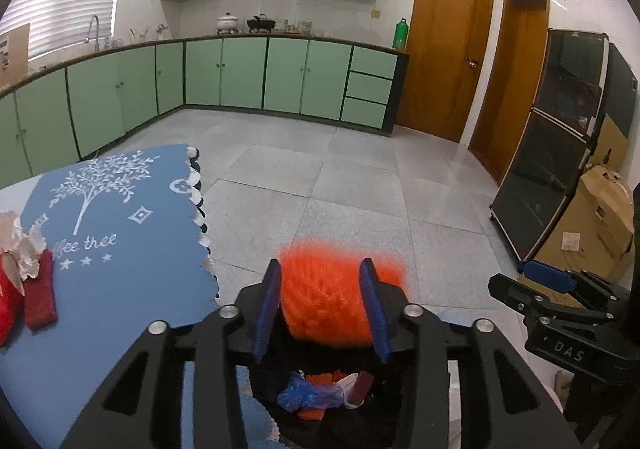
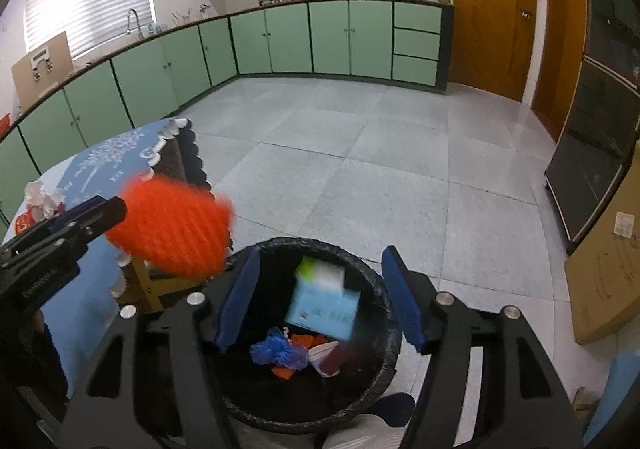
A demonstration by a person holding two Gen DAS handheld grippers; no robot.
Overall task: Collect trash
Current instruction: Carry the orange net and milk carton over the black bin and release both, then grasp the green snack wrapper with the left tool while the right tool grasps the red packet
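My left gripper [image 1: 322, 281] is shut on a fluffy orange net ball [image 1: 332, 297], held above the black-lined trash bin [image 1: 360, 413]; the ball also shows in the right wrist view [image 2: 172, 225] next to the bin's left rim. My right gripper [image 2: 320, 289] is open above the trash bin [image 2: 384, 369]. A blurred light blue carton [image 2: 324, 305] is in mid-air between its fingers, over the bin. Inside the bin lie a blue plastic bag [image 2: 278, 351], orange scraps and a white-and-red piece. The right gripper shows in the left wrist view [image 1: 548, 277].
A table with a blue cloth [image 1: 112, 233] stands left of the bin and carries red cloth pieces [image 1: 38, 289] and crumpled white paper [image 1: 24, 245]. Green cabinets line the far walls. Dark glass cabinets [image 1: 560, 153] and cardboard boxes [image 1: 592, 233] stand right.
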